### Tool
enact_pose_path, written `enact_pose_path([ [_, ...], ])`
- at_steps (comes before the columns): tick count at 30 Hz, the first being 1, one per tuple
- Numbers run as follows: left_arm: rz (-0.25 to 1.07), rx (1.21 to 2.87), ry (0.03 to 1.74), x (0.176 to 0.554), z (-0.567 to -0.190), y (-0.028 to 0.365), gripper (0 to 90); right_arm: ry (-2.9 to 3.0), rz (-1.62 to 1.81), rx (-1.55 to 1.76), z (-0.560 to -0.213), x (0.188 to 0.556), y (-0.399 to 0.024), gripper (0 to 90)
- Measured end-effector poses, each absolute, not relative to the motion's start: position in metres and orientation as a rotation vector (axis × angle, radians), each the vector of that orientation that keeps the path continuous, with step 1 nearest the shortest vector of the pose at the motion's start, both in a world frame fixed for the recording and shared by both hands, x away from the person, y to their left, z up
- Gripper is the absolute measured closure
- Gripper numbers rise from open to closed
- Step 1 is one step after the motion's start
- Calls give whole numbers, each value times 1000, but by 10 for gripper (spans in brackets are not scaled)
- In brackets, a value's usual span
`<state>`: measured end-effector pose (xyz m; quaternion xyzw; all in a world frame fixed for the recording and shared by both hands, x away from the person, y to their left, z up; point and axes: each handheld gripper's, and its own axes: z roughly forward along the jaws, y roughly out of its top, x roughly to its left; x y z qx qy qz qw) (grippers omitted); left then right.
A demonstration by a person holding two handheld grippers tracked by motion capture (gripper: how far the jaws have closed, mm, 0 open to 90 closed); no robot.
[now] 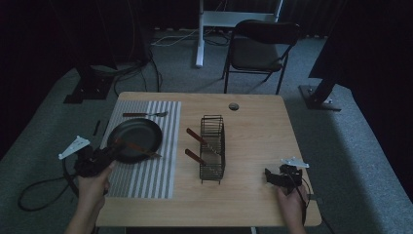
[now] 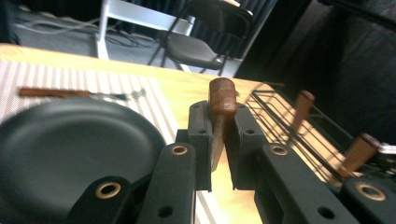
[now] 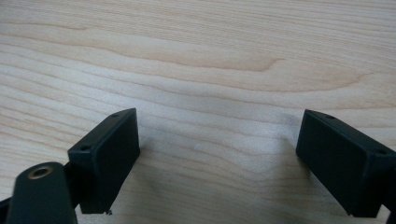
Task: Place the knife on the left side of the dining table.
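Gripping a wooden-handled utensil [image 2: 222,100], the left gripper [image 1: 108,153] hovers over the near edge of the black plate [image 1: 139,130], which sits on the striped placemat [image 1: 156,175] toward the table's left side; in the left gripper view the jaws are clamped tight on the brown handle, which sticks up past the pads; whether it is a knife or a spoon I cannot tell. From the high view the utensil's shaft reaches across the plate's near rim toward the right. Judging by the layout, the work is setting cutlery out from the wire rack [image 1: 213,146] at the table's middle; a fork [image 1: 144,114] already lies on the placemat beyond the plate, near the far edge; two more wooden handles [image 1: 196,136] lean in the rack, so I would say about a third is done, with this piece yet to be laid down. The right gripper [image 1: 275,178] rests near the table's near right corner, jaws spread wide over bare wood, holding nothing.

For room: the placemat right of the plate is open striped cloth, between plate and rack; the near strip of placemat is free too; the table's left edge runs close beside the left hand, so little margin there; the right half of the table [image 1: 258,126] lies bare.
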<state>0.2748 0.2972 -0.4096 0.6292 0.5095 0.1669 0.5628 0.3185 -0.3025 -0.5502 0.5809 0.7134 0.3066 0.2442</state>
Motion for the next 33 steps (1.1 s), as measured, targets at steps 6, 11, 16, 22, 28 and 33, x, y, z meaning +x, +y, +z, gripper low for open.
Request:
enact_pose_path([
  [6, 352, 1512, 1197, 264, -423, 294, 822, 1947, 839, 1590, -550, 319, -302, 124],
  [11, 336, 1507, 1209, 258, -432, 294, 822, 1947, 839, 1589, -550, 319, -302, 124],
  [16, 310, 1502, 1230, 253, -441, 296, 822, 1946, 839, 1589, -550, 319, -302, 124],
  [22, 278, 1482, 1260, 253, -450, 301, 822, 1943, 837, 1592, -550, 319, -302, 124],
  [28, 249, 1465, 1292, 253, -456, 311, 811, 1941, 836, 1594, -550, 319, -302, 124],
  [33, 255, 1435, 1353, 255, -467, 321, 775, 1941, 836, 1595, -550, 319, -302, 124],
])
